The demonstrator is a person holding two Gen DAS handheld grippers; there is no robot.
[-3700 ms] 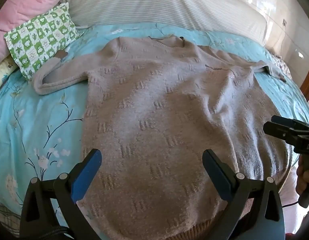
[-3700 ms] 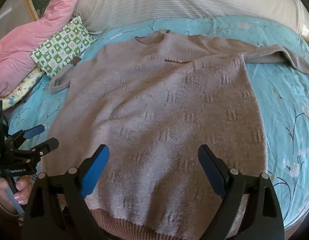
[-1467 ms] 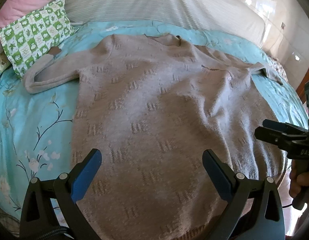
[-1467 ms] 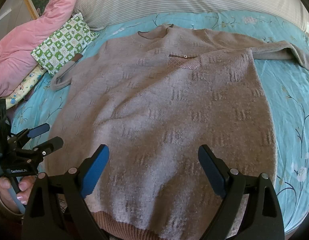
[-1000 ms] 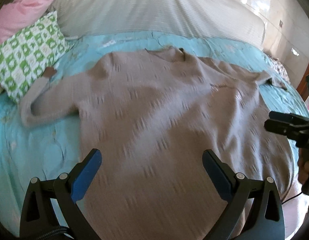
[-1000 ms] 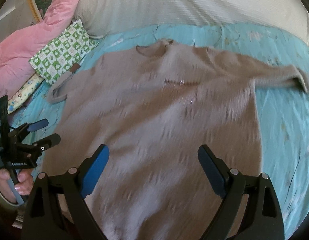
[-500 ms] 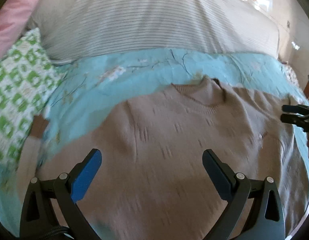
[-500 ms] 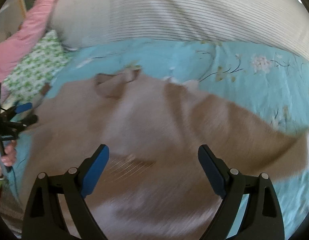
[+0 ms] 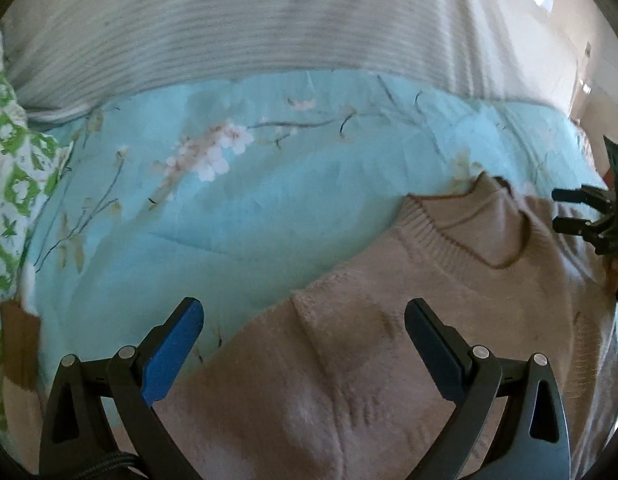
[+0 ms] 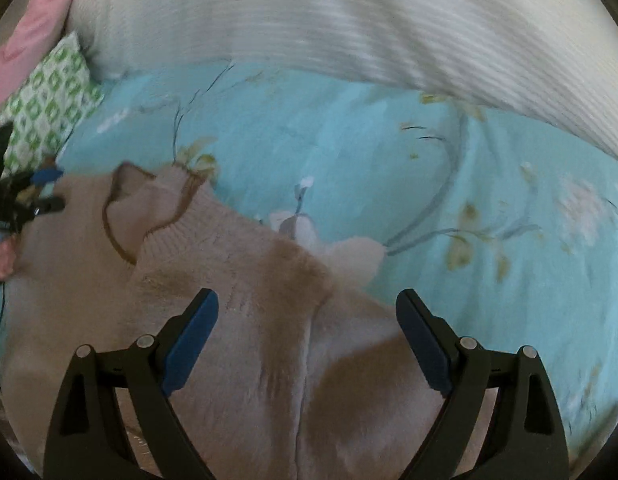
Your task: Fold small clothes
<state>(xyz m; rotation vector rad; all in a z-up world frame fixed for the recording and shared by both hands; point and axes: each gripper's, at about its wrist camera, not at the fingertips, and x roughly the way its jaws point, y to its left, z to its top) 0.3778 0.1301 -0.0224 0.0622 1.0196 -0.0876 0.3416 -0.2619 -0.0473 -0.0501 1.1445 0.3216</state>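
A tan knit sweater [image 9: 349,380] lies flat on a light blue floral bedsheet [image 9: 249,208]. Its ribbed collar [image 9: 469,236] is at right in the left wrist view and at left in the right wrist view [image 10: 157,216]. My left gripper [image 9: 303,332] is open and empty over the sweater's left shoulder seam. My right gripper [image 10: 307,324] is open and empty over the right shoulder [image 10: 293,280]. Each gripper also shows small in the other view, the right one [image 9: 577,212] at the edge beside the collar, the left one [image 10: 41,192] likewise.
A grey striped bolster [image 9: 269,24] runs across the head of the bed. A green and white patterned pillow [image 9: 9,184] lies at the left, with a pink quilt [image 10: 25,36] behind it. The sweater's brown cuff [image 9: 17,340] lies by the pillow.
Both grippers have moved forward from the sweater's hem up to its shoulders. The collar now sits between them. Both stayed open.
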